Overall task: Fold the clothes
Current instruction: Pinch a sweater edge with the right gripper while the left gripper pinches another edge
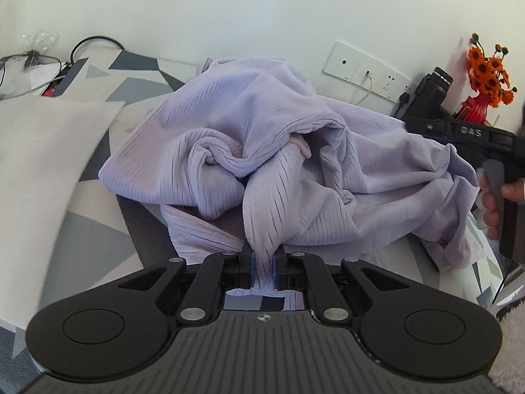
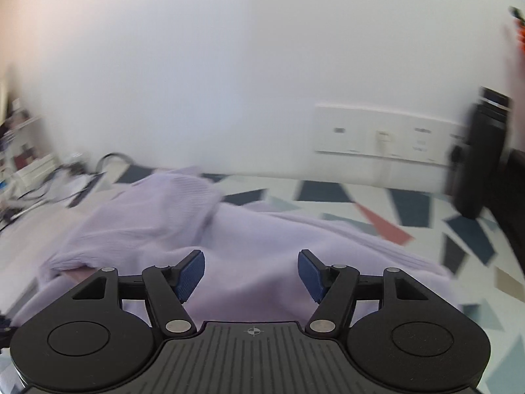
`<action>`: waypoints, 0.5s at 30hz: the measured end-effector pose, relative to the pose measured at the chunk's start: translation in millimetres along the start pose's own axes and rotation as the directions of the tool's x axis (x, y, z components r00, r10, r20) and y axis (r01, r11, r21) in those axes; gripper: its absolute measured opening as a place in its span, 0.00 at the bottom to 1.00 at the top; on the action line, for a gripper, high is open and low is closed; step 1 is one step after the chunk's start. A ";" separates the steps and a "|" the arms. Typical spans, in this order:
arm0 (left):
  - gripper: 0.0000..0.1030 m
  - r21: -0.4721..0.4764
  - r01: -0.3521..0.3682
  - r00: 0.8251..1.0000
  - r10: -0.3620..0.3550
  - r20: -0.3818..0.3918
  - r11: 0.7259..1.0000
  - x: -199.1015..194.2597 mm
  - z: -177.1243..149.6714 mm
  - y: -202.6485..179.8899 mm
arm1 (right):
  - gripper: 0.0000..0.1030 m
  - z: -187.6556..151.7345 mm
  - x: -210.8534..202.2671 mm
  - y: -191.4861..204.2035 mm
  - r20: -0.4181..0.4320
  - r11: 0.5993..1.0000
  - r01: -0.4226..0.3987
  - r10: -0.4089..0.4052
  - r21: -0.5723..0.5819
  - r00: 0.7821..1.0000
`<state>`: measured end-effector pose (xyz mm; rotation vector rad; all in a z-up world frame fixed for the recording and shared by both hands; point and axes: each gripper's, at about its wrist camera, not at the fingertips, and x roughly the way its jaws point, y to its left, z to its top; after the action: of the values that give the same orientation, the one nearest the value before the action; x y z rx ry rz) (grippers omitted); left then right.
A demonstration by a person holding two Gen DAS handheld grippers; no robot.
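Note:
A crumpled lilac ribbed garment [image 1: 262,151] lies in a heap on the patterned surface [image 1: 108,75]. My left gripper [image 1: 263,262] is shut on a bunched fold of the lilac garment, which is pinched between its blue pads and pulled taut. In the right wrist view the same garment [image 2: 183,223] spreads out, blurred by motion. My right gripper [image 2: 251,271] hovers over it with jaws apart and nothing between the blue pads [image 2: 192,275]. The right gripper's body, held by a hand [image 1: 495,197], shows at the right edge of the left wrist view.
A white folded cloth [image 1: 49,144] lies at the left. Wall sockets [image 1: 367,72], a black bottle [image 1: 430,95] and a red vase of orange flowers [image 1: 485,82] stand at the back right. Cables [image 1: 39,65] lie at the back left.

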<state>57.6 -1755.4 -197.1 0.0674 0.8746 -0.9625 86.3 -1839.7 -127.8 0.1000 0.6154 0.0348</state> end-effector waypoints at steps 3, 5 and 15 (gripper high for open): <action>0.10 -0.010 0.002 1.000 -0.002 -0.006 1.000 0.1 -0.7 4.5 | 0.64 -0.4 15.9 31.6 -0.028 0.991 -0.090 0.088 -0.094 0.996; 0.10 -0.018 0.002 1.000 -0.003 -0.012 1.000 1.2 -2.1 6.7 | 0.67 -2.3 24.7 50.4 -0.052 0.978 -0.134 0.127 -0.160 0.991; 0.10 -0.001 -0.011 0.999 0.011 -0.043 1.000 10.7 -5.8 5.0 | 0.10 21.7 47.0 48.9 0.020 0.983 -0.180 0.180 -0.026 0.983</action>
<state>60.5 -1757.3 -209.8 0.0918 0.9138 -0.9534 137.1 -1790.0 -132.0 0.1326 0.5824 0.2160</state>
